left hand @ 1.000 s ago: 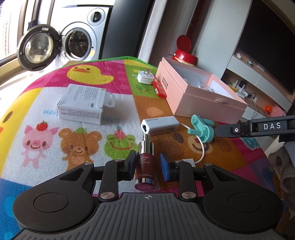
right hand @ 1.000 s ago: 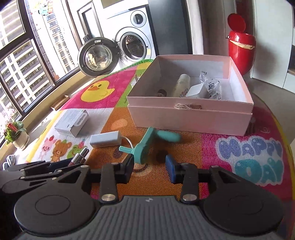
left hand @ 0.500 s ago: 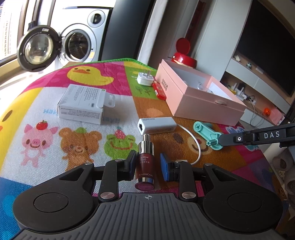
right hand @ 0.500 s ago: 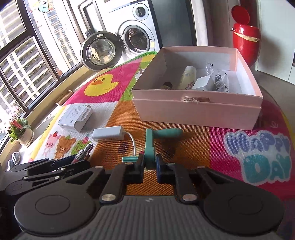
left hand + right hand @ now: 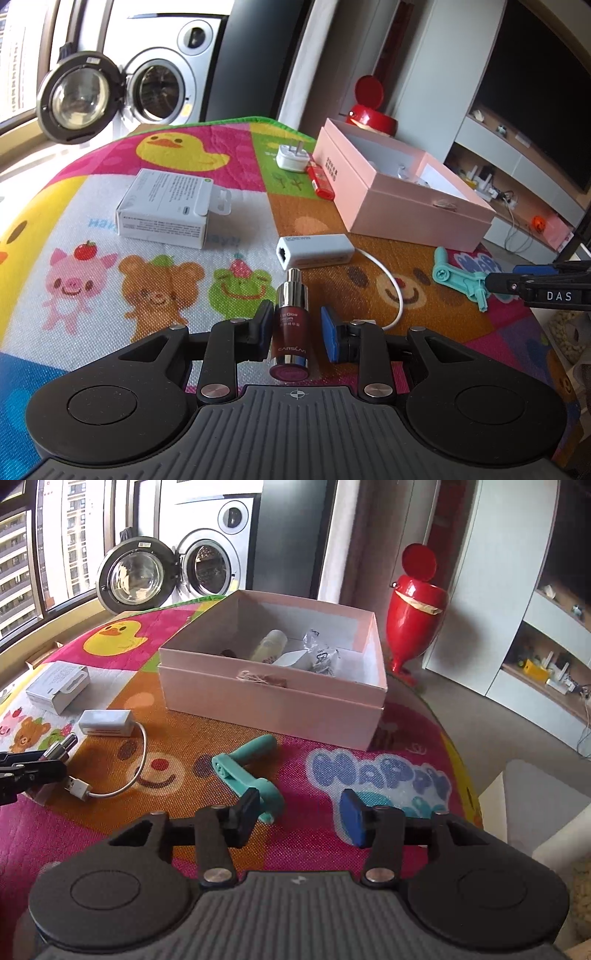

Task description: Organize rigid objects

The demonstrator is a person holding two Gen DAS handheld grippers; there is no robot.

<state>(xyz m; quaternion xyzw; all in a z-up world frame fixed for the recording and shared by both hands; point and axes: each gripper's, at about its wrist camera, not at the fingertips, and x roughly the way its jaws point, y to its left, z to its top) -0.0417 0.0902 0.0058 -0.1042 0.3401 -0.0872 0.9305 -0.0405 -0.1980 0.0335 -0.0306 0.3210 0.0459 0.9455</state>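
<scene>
right tool (image 5: 297, 818) tilted down, open

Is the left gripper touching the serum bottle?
Touching on one side only. The left wrist view shows the serum bottle against the left gripper's left finger, while mat shows between the bottle and the blue pad.
</scene>
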